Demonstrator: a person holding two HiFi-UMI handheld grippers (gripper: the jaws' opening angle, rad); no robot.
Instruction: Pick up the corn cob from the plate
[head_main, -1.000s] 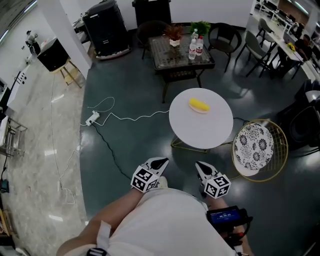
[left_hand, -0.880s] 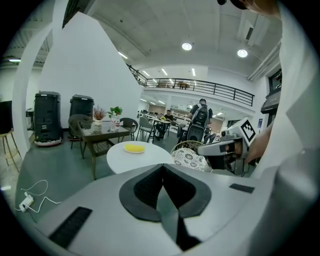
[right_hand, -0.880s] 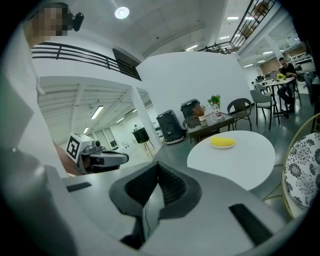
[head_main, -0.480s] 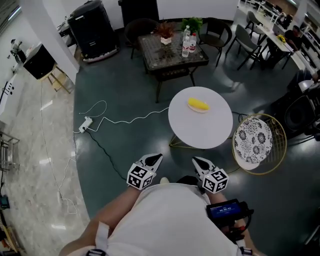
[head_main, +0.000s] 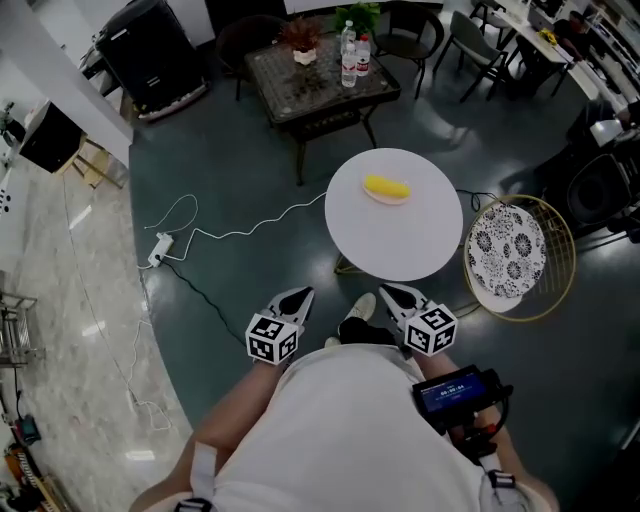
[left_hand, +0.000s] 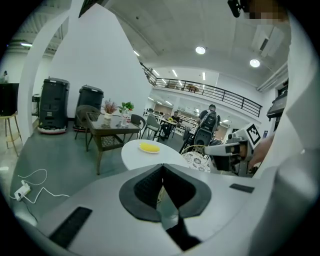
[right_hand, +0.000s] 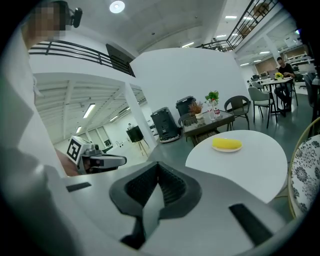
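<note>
Head view: corn cob (head_main: 386, 187) lies on plate (head_main: 385, 199), far side of round white table (head_main: 395, 245). Left gripper (head_main: 300, 294) and right gripper (head_main: 387, 292) near person's torso, short of table edge, well apart from cob.
Left gripper view: jaws pressed together, nothing between.
Right gripper view: jaws together, empty; cob ahead on table.

Bright, even light from ceiling lamps (left_hand: 200, 50) (fisheye-warped edges)
</note>
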